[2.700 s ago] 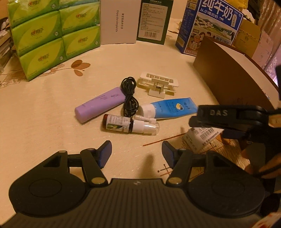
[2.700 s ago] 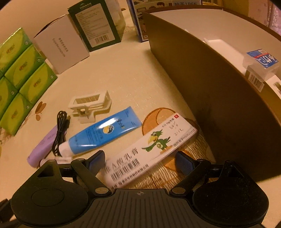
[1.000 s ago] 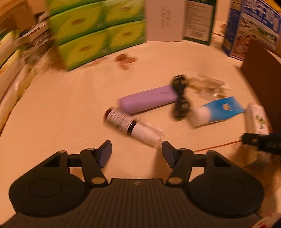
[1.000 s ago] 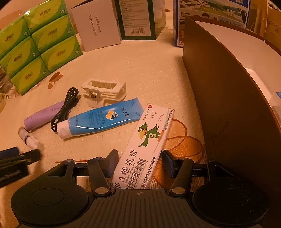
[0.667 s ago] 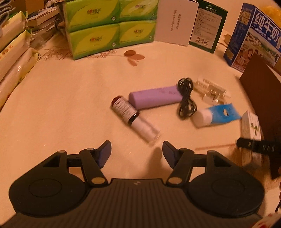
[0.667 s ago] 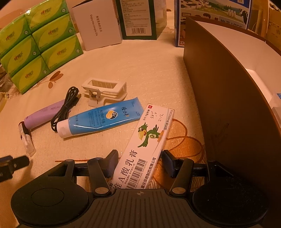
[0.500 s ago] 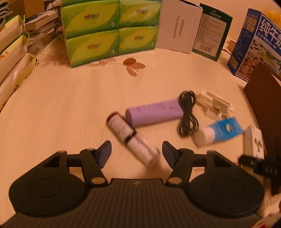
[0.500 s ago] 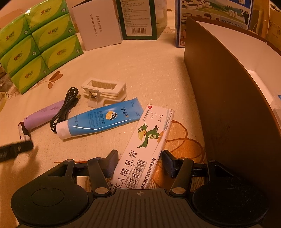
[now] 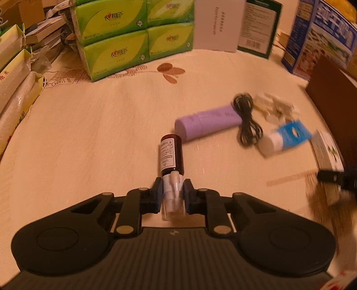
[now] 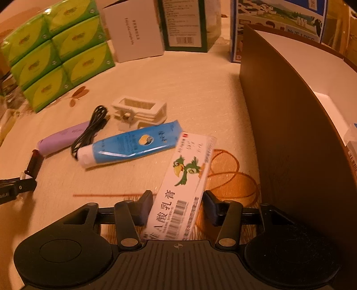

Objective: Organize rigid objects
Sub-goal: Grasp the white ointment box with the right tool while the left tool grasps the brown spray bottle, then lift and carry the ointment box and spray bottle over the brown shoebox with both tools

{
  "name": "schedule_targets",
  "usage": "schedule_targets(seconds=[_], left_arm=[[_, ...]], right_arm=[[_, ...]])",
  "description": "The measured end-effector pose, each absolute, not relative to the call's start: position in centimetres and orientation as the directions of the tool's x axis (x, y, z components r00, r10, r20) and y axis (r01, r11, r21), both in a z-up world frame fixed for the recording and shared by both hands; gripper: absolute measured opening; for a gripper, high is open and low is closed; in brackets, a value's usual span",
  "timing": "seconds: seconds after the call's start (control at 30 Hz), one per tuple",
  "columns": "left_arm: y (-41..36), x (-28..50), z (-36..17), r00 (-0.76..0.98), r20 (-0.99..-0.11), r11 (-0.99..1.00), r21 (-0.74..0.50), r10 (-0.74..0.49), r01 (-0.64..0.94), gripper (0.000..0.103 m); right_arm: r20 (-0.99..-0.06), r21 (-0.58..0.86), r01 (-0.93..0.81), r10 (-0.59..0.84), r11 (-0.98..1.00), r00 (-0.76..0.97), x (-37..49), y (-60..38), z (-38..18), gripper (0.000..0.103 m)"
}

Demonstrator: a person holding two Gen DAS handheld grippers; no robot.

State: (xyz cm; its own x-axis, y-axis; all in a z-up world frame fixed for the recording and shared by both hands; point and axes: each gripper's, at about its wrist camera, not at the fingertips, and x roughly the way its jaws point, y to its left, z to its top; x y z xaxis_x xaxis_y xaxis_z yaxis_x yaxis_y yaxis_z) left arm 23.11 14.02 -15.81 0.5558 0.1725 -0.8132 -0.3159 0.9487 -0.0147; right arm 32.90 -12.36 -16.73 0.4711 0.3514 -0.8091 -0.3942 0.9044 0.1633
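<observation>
Jaws of both tools, as we find them: our left gripper (image 9: 171, 193) is clamped on the clear cap end of the brown spray bottle (image 9: 171, 155), whose dark body juts forward past the pads; our right gripper (image 10: 176, 206) is clamped on the near end of the white ointment box (image 10: 184, 176), pads pressed against both long sides.

Landmark for this entry: the blue tube (image 10: 131, 145) lying on the cream tablecloth (image 10: 200, 93).

- Ointment box: just right of the blue tube, its far corner beside the tube's crimped end. Its near end is cut off behind the right gripper's body.
- Spray bottle: well left of the blue tube. In the right wrist view we see only the dark body and a sliver of the left gripper at the frame edge.
- Black cable (image 10: 90, 130): coiled just left of the tube's white cap, draped over the end of the purple cylinder (image 10: 62, 138).
- White plastic clip (image 10: 139, 110): just behind the tube; blurred in the left wrist view.
- Brown box (image 10: 290, 138): tall wall to the right of the tube, beyond the ointment box. Its wall hides most of the contents; we make out only pale packages at the frame edge.
- Green tissue packs (image 10: 58, 51), a white carton (image 10: 133, 31), a dark green carton (image 10: 185, 22) and a blue milk carton (image 10: 279, 20): ranged well behind the tube, their tops cut off.
</observation>
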Motion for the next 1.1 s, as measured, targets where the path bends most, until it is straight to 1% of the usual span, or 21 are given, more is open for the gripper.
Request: schedule_targets(seconds=[0.07,0.17,0.33,0.43,0.47,0.5,0.57,0.6,0.73,0.83,0.9,0.97,1.07,1.1], left_arm=[[13.3,21.9,-15.7,0.548,-0.822,0.958,-0.010,0.156,-0.288,0.016],[12.1,20.2,-15.5,0.538,-0.831,0.966,-0.001,0.142,-0.258,0.016],[9.9,18.0,-15.1,0.525,-0.849,0.978,-0.050,0.067,-0.205,0.016],[8.9,17.9,-15.2,0.524,-0.849,0.982,-0.044,0.061,-0.185,0.016],[8.8,18.1,-15.3,0.523,-0.850,0.982,-0.040,0.065,-0.187,0.019],[8.8,18.4,-15.3,0.522,-0.851,0.982,-0.043,0.061,-0.185,0.027],[9.0,19.0,-15.3,0.517,-0.854,0.982,-0.044,0.057,-0.182,0.038],[9.0,19.4,-15.3,0.516,-0.854,0.983,-0.039,0.060,-0.180,0.038],[9.2,20.4,-15.4,0.507,-0.859,0.983,-0.024,0.074,-0.184,0.037],[9.1,20.5,-15.5,0.503,-0.860,0.983,-0.013,0.084,-0.186,0.028],[9.0,20.5,-15.5,0.503,-0.860,0.983,-0.008,0.087,-0.184,0.019],[8.9,20.5,-15.4,0.501,-0.860,0.983,-0.002,0.093,-0.185,0.019],[8.5,20.6,-15.3,0.498,-0.861,0.984,0.014,0.103,-0.180,0.019],[8.5,20.6,-15.3,0.498,-0.861,0.984,0.012,0.101,-0.178,0.019]], right_arm=[[-0.807,0.172,-0.425,0.375,0.889,0.457,31.9,-12.6,-16.6,0.036],[-0.809,0.179,-0.464,0.398,0.868,0.433,29.9,-13.1,-16.5,0.036],[-0.808,0.191,-0.509,0.429,0.839,0.404,27.0,-13.6,-16.5,0.036],[-0.807,0.183,-0.530,0.434,0.828,0.400,25.9,-13.5,-16.6,0.037],[-0.807,0.182,-0.531,0.434,0.828,0.401,25.9,-13.5,-16.7,0.038],[-0.808,0.186,-0.529,0.435,0.828,0.397,26.0,-13.4,-16.8,0.039],[-0.810,0.205,-0.523,0.443,0.827,0.384,26.4,-13.2,-16.8,0.048],[-0.811,0.212,-0.521,0.446,0.827,0.378,26.7,-13.1,-16.8,0.050],[-0.817,0.197,-0.510,0.428,0.837,0.387,27.6,-12.3,-16.8,0.051],[-0.820,0.189,-0.501,0.417,0.845,0.393,28.0,-11.9,-17.0,0.051],[-0.820,0.174,-0.507,0.409,0.844,0.400,27.9,-11.7,-17.0,0.051],[-0.821,0.156,-0.509,0.398,0.846,0.410,27.8,-11.5,-17.1,0.050],[-0.820,0.139,-0.513,0.389,0.847,0.420,27.5,-11.4,-16.9,0.036],[-0.820,0.143,-0.512,0.391,0.847,0.417,27.5,-11.5,-16.8,0.036]])
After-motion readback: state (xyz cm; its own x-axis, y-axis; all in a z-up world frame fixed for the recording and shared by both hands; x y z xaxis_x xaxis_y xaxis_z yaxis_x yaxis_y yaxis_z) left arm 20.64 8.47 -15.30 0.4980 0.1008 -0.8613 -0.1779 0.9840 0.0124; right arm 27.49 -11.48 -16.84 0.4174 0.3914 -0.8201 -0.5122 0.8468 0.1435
